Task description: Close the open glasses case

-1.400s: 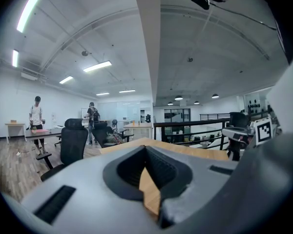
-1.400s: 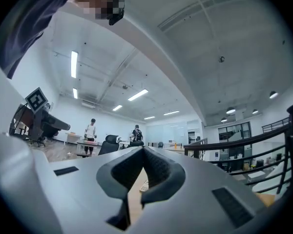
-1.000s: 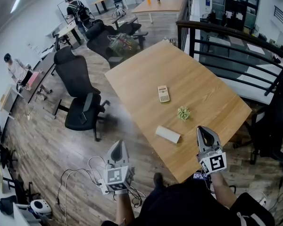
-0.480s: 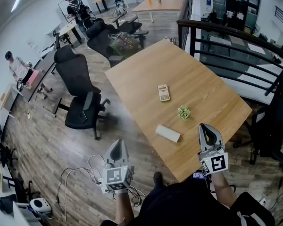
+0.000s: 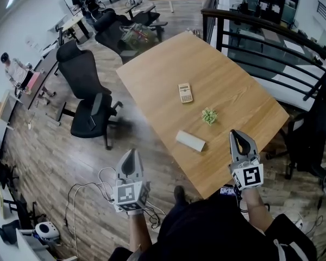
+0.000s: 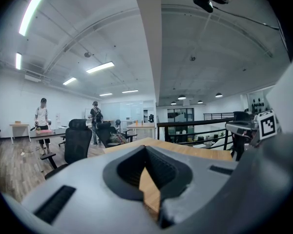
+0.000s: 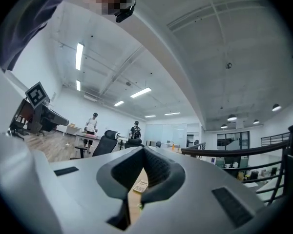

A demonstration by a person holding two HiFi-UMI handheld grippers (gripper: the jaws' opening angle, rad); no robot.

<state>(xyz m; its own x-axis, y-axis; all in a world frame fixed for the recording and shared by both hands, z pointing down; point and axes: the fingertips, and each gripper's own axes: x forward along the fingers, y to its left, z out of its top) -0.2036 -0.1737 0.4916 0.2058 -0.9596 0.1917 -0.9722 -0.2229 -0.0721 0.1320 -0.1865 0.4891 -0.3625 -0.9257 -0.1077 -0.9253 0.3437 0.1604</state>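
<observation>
on wooden table point(image 5: 228, 86), white glasses case point(image 5: 190, 141), left gripper point(image 5: 131, 154) and right gripper point(image 5: 238, 136) closed, empty

I read no text anywhere: glasses case point(image 5: 190, 141) shows no legible print, calculator point(image 5: 185, 92) keys too small.

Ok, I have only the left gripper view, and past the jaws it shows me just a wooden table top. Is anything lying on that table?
Observer: Yes. The head view shows a pale, oblong case lying close to the near edge of the table.
Operator: Is it alone there?
Observer: No. A small green thing and a calculator lie farther back on the table.
Operator: Does the right gripper hold something?
Observer: No. The right gripper has its jaws together with nothing between them.
</observation>
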